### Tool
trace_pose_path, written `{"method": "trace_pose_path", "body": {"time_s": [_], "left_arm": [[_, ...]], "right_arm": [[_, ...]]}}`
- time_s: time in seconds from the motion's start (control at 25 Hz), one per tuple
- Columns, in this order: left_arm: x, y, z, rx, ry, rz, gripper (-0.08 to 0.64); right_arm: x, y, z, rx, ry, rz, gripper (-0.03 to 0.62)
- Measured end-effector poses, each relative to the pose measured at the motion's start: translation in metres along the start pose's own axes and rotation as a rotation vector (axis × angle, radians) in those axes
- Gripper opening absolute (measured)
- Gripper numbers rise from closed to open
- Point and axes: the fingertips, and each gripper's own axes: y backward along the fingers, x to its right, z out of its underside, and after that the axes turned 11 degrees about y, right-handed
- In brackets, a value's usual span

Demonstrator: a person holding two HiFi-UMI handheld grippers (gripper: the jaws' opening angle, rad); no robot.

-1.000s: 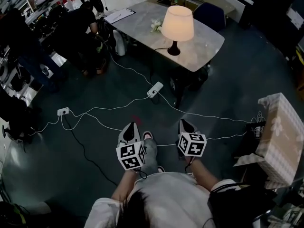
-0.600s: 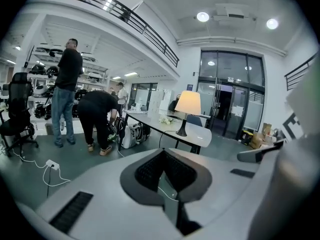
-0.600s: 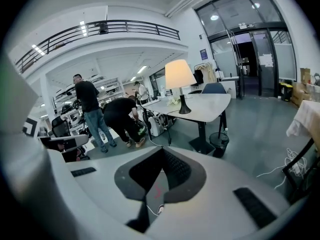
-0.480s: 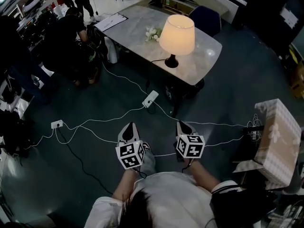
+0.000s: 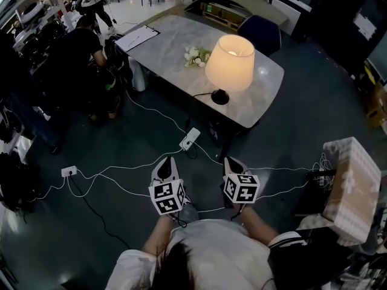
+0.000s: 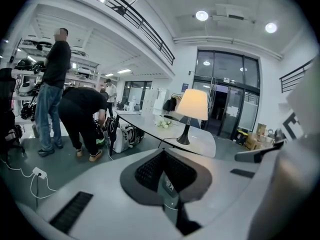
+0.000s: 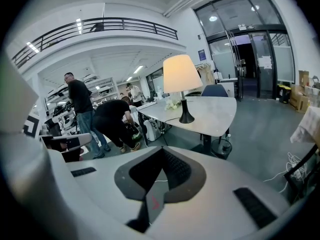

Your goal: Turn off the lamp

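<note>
The lamp (image 5: 228,64) glows lit on the near end of a marble table (image 5: 175,38), cream shade on a dark base. It also shows ahead in the left gripper view (image 6: 192,106) and the right gripper view (image 7: 182,75). Its cord runs off the table to a white power strip (image 5: 190,138) on the floor. My left gripper (image 5: 164,165) and right gripper (image 5: 233,162) are held side by side in front of me, well short of the table. Both are shut with nothing between their jaws.
White cables (image 5: 115,173) cross the dark floor to a socket block (image 5: 68,171). A bunch of flowers (image 5: 195,55) and a clipboard (image 5: 136,38) lie on the table, a blue chair (image 5: 261,34) behind it. People (image 5: 75,47) stand at left. A covered box (image 5: 351,177) sits at right.
The table and lamp have drawn nearer and lower in the head view as I walked toward them. Both grippers stay shut in front of me.
</note>
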Motion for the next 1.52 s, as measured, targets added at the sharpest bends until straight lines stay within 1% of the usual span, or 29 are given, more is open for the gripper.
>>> {"method": "trace_pose_path", "body": {"time_s": [0.28, 0.48, 0.72, 0.92, 1.12, 1.32, 1.4, 1.52], "left_arm": [[-0.022, -0.049, -0.023, -0.017, -0.002, 0.009, 0.006], [-0.036, -0.075, -0.033, -0.039, -0.011, 0.014, 0.006], [-0.053, -0.100, -0.028, -0.079, 0.005, 0.011, 0.006], [-0.061, -0.116, -0.023, -0.090, 0.029, 0.010, 0.006], [-0.065, -0.119, -0.013, -0.111, 0.066, 0.000, 0.006], [-0.057, -0.124, -0.007, -0.113, 0.063, -0.007, 0.006], [-0.060, -0.127, -0.002, -0.112, 0.079, -0.031, 0.006], [-0.070, -0.132, 0.011, -0.117, 0.103, -0.088, 0.006]], "right_arm": [[-0.003, -0.051, -0.028, 0.005, -0.002, 0.009, 0.000], [-0.009, -0.081, -0.035, -0.013, -0.020, 0.008, 0.000], [-0.010, -0.105, -0.038, -0.044, -0.018, 0.014, 0.000], [-0.005, -0.116, -0.038, -0.071, 0.003, 0.022, 0.000], [-0.007, -0.116, -0.035, -0.094, 0.028, 0.020, 0.000], [-0.009, -0.126, -0.026, -0.127, 0.053, -0.020, 0.000], [-0.009, -0.136, -0.019, -0.146, 0.061, -0.044, 0.000], [-0.008, -0.158, -0.006, -0.179, 0.074, -0.094, 0.000]]}}
